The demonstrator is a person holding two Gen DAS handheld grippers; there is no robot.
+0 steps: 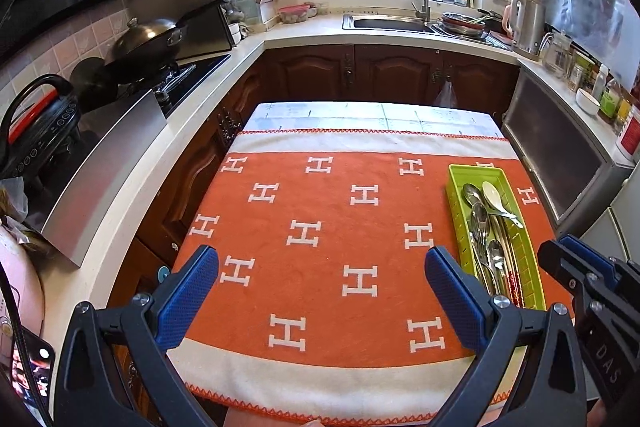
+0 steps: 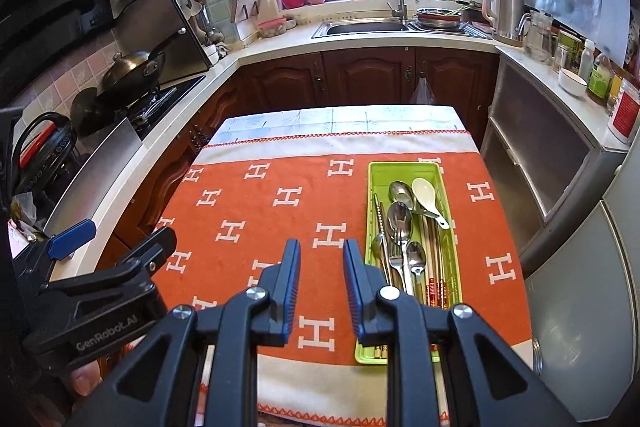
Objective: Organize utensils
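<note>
A green slotted tray point(image 1: 454, 187) point(image 2: 374, 175) lies on the right side of the orange cloth with white H marks point(image 1: 320, 211) point(image 2: 248, 211). Inside it lie several metal spoons point(image 2: 401, 215) point(image 1: 479, 217) and forks, a white ceramic spoon point(image 2: 425, 194) point(image 1: 494, 197), and chopsticks. My left gripper point(image 1: 322, 269) hangs above the cloth, wide open and empty. My right gripper point(image 2: 322, 265) hovers just left of the tray, its jaws a narrow gap apart with nothing between them. Each gripper shows at the edge of the other's view.
The table stands in a U-shaped kitchen. A stove with a wok point(image 1: 150, 39) runs along the left counter; the sink point(image 1: 390, 23) sits under the window; a kettle point(image 1: 527, 23), jars and bottles crowd the right counter above a grey cabinet point(image 1: 560, 155).
</note>
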